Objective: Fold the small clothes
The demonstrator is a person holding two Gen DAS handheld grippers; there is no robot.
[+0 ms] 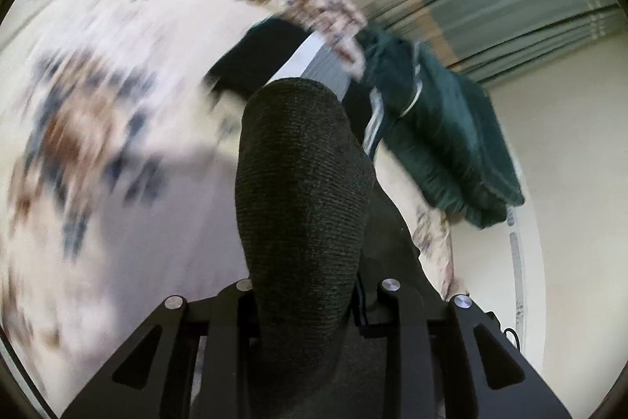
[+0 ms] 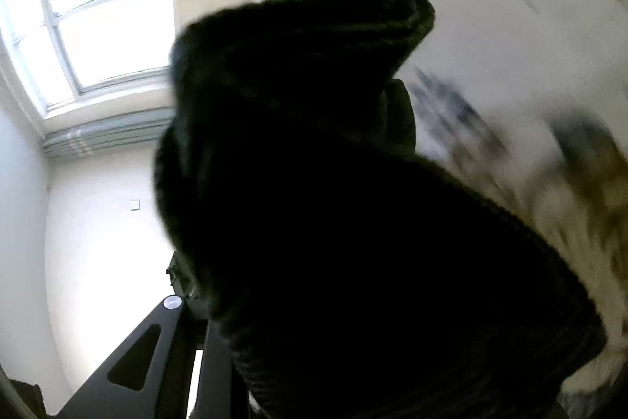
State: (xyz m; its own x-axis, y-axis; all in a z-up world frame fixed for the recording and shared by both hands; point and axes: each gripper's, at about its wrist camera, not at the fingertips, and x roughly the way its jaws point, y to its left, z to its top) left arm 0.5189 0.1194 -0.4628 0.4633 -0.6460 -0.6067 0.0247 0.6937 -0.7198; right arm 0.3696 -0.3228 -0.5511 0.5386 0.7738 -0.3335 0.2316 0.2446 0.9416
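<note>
A wide bedspread, pale with brown and blue flower patches, fills the left and far part of the left wrist view and the right side of the right wrist view; it is smeared by motion, so its folds cannot be read. On it, toward the far right in the left wrist view, lies a dark green garment with pale stripes, bunched and plainly unfolded, beside some black and grey cloth that I cannot make out further. Behind these hang grey-green curtains and a bright window.

The piece in hand is a dark knitted garment, small and ribbed, perhaps a sock. It stands up out of the left gripper, whose jaws are drawn in and clamped on its near end. In the right wrist view the same dark knit blocks nearly everything; the right gripper shows only one arm of its frame, and the fabric seems to run down into it, so I judge it pinched on the cloth too, though the pads are hidden.

The work looks early: this piece appears raised between both tools, with no crease made yet. The fold itself, laying it down, and the green garment are all left.
</note>
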